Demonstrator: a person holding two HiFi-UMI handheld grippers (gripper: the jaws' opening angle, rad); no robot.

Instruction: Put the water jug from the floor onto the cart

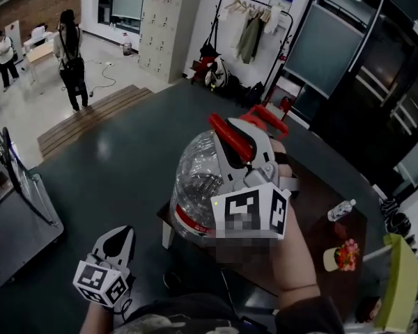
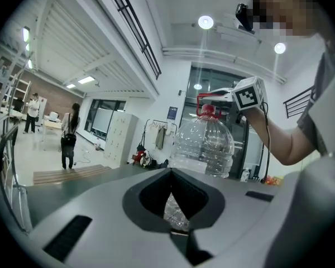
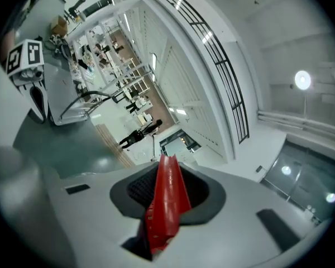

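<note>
A big clear water jug (image 1: 198,186) with a red label hangs in the air in front of me. My right gripper (image 1: 245,134) is shut on its red carrying handle (image 1: 230,139). In the right gripper view the red handle (image 3: 166,205) runs between the jaws of the right gripper (image 3: 167,177). The left gripper view shows the jug (image 2: 204,144) held up by its handle (image 2: 207,106). My left gripper (image 1: 118,242) is low at the left, shut and empty, apart from the jug. The flat cart (image 1: 21,221) with a metal push bar stands at the far left.
A dark low table (image 1: 320,193) at the right carries a small bottle (image 1: 341,209) and a flower pot (image 1: 341,255). Grey lockers (image 1: 168,30) and a coat rack (image 1: 254,26) line the back wall. A person (image 1: 71,58) stands beyond a wooden step (image 1: 90,117).
</note>
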